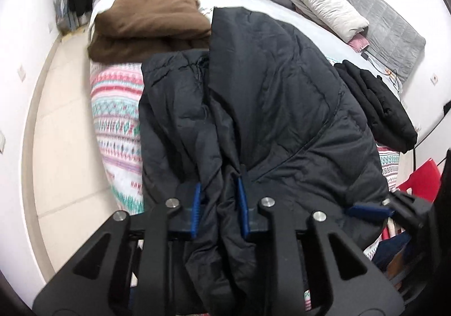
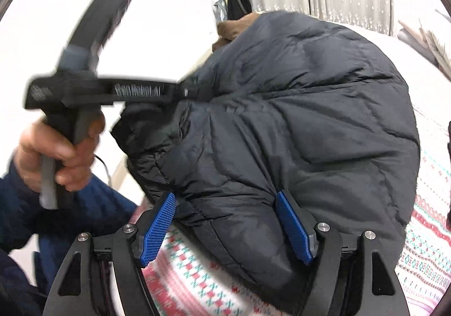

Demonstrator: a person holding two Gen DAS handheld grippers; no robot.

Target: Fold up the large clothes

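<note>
Jacket: my black quilted puffer jacket (image 1: 267, 96) lies lengthwise away from me on the patterned bed (image 1: 118, 118).
Left gripper (image 1: 218, 203): fingers clenched on its near hem.
Right gripper (image 2: 225, 228): fingers released, straddling the hem.

Jacket (image 1: 267, 96) on bed (image 1: 115, 118); folded blanket (image 1: 146, 25) behind, perhaps touching.

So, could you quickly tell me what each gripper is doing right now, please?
Left gripper: shut on the black jacket.
Right gripper: open, fingers either side of the jacket's edge, not clamped.
</note>
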